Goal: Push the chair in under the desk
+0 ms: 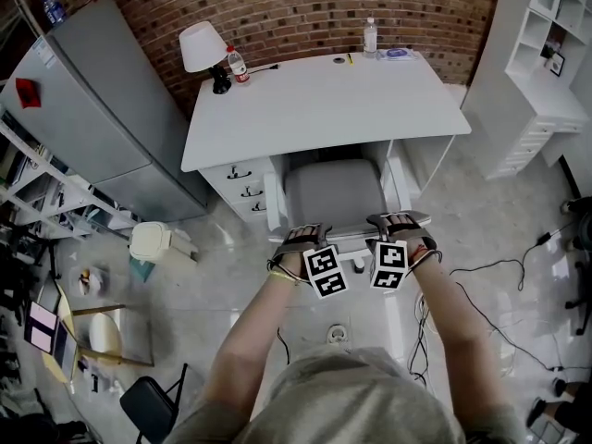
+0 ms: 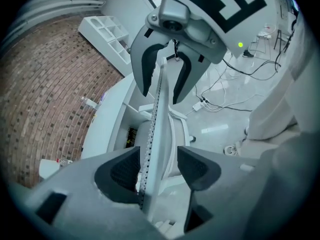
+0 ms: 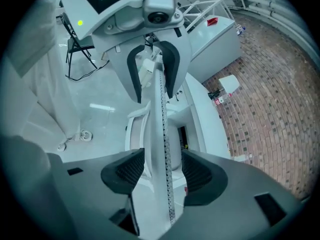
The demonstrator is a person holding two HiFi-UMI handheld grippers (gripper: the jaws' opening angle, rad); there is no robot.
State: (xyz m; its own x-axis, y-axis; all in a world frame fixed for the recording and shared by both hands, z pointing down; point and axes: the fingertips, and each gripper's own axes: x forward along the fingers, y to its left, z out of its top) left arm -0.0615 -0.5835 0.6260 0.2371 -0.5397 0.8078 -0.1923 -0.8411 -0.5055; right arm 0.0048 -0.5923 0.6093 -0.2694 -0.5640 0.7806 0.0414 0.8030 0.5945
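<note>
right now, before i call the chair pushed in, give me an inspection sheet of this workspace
surface: white desk, top mostly bare.
job's things: chair at the kneehole, grey seat mostly showing in front of the desk edge.
clutter: lamp, a bottle beside it, another bottle at the back edge.
grippers: left hand-held gripper and right hand-held gripper both open, the chair's backrest top edge between the jaws, pads not pressing.
cables: loose leads on the floor at right.
surroundings: brick wall, white shelves, grey cabinet, small bin.
</note>
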